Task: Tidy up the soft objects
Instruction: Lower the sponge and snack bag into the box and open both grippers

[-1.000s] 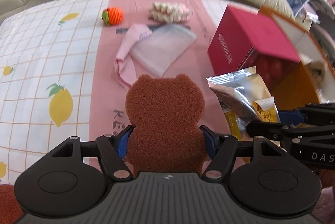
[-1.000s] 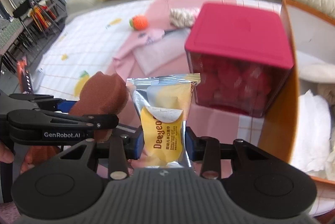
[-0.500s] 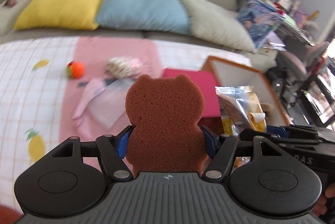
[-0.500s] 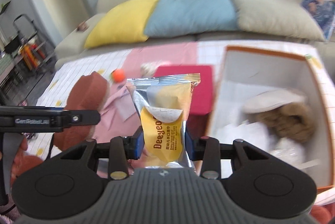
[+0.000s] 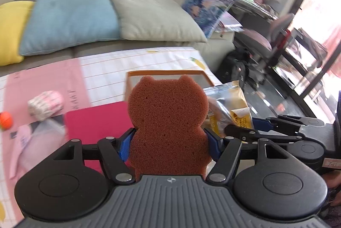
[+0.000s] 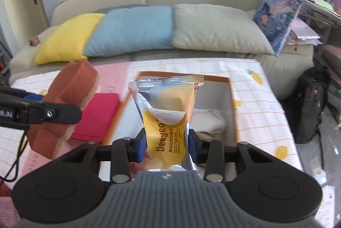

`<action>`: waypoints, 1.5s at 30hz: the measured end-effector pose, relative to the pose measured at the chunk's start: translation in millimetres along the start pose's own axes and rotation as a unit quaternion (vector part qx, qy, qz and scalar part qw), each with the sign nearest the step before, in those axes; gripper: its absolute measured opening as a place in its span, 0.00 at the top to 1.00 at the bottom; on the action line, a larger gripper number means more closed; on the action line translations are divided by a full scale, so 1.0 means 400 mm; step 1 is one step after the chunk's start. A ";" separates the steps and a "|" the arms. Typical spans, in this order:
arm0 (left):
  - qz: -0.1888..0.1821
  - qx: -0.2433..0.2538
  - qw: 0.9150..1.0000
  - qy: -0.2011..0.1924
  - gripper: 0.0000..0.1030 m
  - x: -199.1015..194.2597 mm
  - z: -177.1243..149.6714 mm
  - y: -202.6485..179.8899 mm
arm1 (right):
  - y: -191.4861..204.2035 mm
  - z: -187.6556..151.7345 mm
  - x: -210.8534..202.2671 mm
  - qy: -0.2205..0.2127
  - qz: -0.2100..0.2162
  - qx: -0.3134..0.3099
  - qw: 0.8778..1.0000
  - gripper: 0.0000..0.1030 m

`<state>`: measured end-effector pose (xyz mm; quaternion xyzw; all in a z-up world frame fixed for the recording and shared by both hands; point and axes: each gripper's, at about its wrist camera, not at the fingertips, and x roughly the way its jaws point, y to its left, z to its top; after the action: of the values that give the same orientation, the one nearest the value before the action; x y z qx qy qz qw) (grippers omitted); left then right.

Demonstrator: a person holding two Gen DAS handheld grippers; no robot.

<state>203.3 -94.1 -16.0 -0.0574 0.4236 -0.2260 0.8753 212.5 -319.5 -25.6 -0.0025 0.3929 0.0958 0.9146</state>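
My left gripper (image 5: 169,142) is shut on a brown bear-shaped sponge (image 5: 168,119), which stands upright between the blue pads. In the right wrist view the same sponge (image 6: 68,104) hangs at the left, above a red lidded box (image 6: 96,115). A silver and yellow wet-wipes packet (image 6: 167,121) is pinched in my right gripper (image 6: 167,146). Behind the packet lies an orange-rimmed open box (image 6: 232,98) with pale soft things inside. The packet (image 5: 230,108) also shows at the right of the left wrist view, over that box (image 5: 166,73).
On the lemon-print cloth (image 6: 266,108) to the left lie a pink cloth (image 5: 32,140), a patterned bundle (image 5: 45,105) and an orange ball (image 5: 5,119). Yellow, blue and grey cushions (image 6: 132,32) line the sofa behind. A black backpack (image 6: 313,108) stands right of the table.
Both grippers have risen and swung right with their loads. The view has gone from the pink mat and red box to the orange-rimmed box and sofa.
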 end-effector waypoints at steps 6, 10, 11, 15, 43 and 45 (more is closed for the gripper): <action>-0.016 0.024 0.999 0.034 0.25 0.096 0.059 -0.028 | -0.063 0.018 0.052 0.019 -0.016 0.008 1.000 0.62; -0.017 0.021 0.998 0.055 0.25 0.152 0.095 -0.011 | -0.092 0.031 0.104 0.038 -0.024 0.006 0.999 0.62; -0.016 0.023 0.998 0.060 0.25 0.164 0.100 -0.008 | -0.100 0.035 0.121 0.043 -0.028 0.007 0.999 0.62; -0.009 0.040 0.996 0.078 0.25 0.210 0.115 -0.015 | -0.116 0.037 0.171 0.056 -0.033 0.009 0.998 0.62; 0.012 0.034 0.994 0.106 0.03 0.267 0.097 0.000 | -0.080 0.004 0.234 0.096 -0.013 0.013 0.995 0.62; 0.014 0.028 0.995 0.090 0.06 0.240 0.105 0.004 | -0.071 0.010 0.223 0.092 0.003 0.023 0.996 0.62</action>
<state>287.7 -139.2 -58.3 -0.0067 0.4952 -0.2297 0.8378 280.7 -331.6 -89.0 0.0111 0.4773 0.0888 0.8742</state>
